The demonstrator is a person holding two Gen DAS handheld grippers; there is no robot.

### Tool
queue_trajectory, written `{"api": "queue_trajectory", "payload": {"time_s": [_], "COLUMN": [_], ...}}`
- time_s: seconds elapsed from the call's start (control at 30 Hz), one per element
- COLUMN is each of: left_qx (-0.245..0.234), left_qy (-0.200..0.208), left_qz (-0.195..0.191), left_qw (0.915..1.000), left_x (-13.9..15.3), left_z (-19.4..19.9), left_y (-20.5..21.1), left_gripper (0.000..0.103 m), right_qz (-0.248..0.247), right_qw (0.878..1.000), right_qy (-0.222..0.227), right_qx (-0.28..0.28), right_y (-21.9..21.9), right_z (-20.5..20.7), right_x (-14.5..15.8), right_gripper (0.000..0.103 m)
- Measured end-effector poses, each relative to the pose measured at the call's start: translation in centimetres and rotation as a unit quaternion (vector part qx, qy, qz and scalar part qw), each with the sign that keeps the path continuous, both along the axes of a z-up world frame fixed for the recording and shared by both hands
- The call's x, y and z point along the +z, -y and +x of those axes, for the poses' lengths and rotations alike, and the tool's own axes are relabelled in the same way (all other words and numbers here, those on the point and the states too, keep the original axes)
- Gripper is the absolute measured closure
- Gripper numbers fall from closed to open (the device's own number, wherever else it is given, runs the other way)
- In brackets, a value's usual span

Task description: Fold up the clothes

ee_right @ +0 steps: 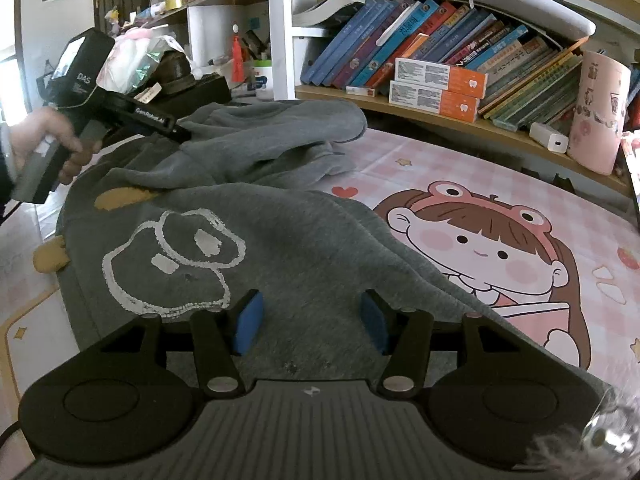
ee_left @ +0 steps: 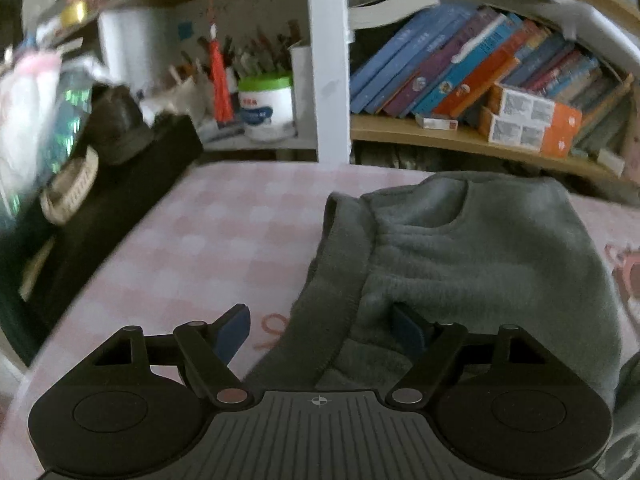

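A grey fleece sweatshirt [ee_left: 480, 248] lies crumpled on the pink checked table cover [ee_left: 200, 240]. My left gripper [ee_left: 320, 332] stands open, astride the garment's thick hem. Its right pad [ee_left: 408, 330] is tucked against a fold and its left pad [ee_left: 234, 334] is clear over the cover. In the right wrist view the sweatshirt [ee_right: 280, 240] shows a white cartoon outline print [ee_right: 172, 256]. My right gripper [ee_right: 311, 328] hovers open above its flat near part, with nothing pinched. A hand [ee_right: 52, 140] holds the left gripper [ee_right: 182, 136] at the garment's far left, where the cloth is bunched.
A bookshelf with leaning books [ee_right: 420, 36] and orange boxes [ee_right: 436, 88] runs along the back. A white green-lidded jar [ee_left: 266, 104] and a black box [ee_left: 120, 184] stand at back left. A pink cup [ee_right: 596, 120] is at far right. The cover [ee_right: 420, 152] bears a cartoon girl [ee_right: 480, 240].
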State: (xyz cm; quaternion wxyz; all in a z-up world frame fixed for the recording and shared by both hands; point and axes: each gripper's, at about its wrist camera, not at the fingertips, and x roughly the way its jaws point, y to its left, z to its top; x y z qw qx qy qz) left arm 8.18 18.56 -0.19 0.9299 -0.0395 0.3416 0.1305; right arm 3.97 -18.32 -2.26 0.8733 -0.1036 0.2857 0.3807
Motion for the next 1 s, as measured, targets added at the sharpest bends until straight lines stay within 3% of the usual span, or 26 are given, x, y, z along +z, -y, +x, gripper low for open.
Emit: {"api": "queue_trajectory", "payload": {"time_s": [0.13, 0.37, 0.43, 0.5, 0.57, 0.67, 0.73, 0.87, 1.0], "left_qx": [-0.02, -0.046, -0.041, -0.032, -0.023, 0.022, 0.048, 0.071, 0.063], "left_qy": [0.0, -0.012, -0.01, -0.006, 0.011, 0.051, 0.053, 0.029, 0.093], "left_qz": [-0.042, -0.013, -0.019, -0.03, -0.055, -0.071, -0.07, -0.052, -0.016], "left_qw": [0.9989, 0.9988, 0.9989, 0.999, 0.9982, 0.9959, 0.995, 0.9957, 0.9936], "left_x": [-0.3, -1.1, -0.8, -0.3, 0.5, 1.8, 1.9, 0.8, 1.9], "left_z": [-0.8, 0.4, 0.3, -0.1, -1.1, -3.2, -4.4, -5.7, -8.6], "left_y": [0.1, 1.9, 1.9, 1.5, 0.5, -1.5, -2.6, -3.4, -1.1], "left_gripper": [0.024, 0.027, 0.033, 0.058, 0.068, 0.068, 0.067, 0.053, 0.052], "right_qz": [0.002, 0.004, 0.004, 0.005, 0.006, 0.01, 0.016, 0.03, 0.055], "right_qw": [1.0, 1.0, 1.0, 1.0, 1.0, 1.0, 1.0, 0.999, 0.997], "right_qy": [-0.002, -0.004, -0.004, -0.005, -0.006, -0.01, -0.015, -0.027, -0.049], "right_qx": [0.002, 0.004, 0.004, 0.004, 0.004, 0.01, 0.018, 0.037, 0.031], "right_y": [0.0, -0.1, -0.1, -0.1, -0.1, -0.1, -0.2, -0.4, 0.1], "right_z": [-0.1, -0.3, -0.3, -0.3, -0.3, -0.4, -0.6, -0.7, -0.2], "right_x": [0.0, 0.0, 0.0, 0.0, 0.0, 0.0, 0.1, 0.1, 0.3], "right_gripper": [0.047, 0.045, 0.045, 0.045, 0.045, 0.043, 0.042, 0.04, 0.04]}}
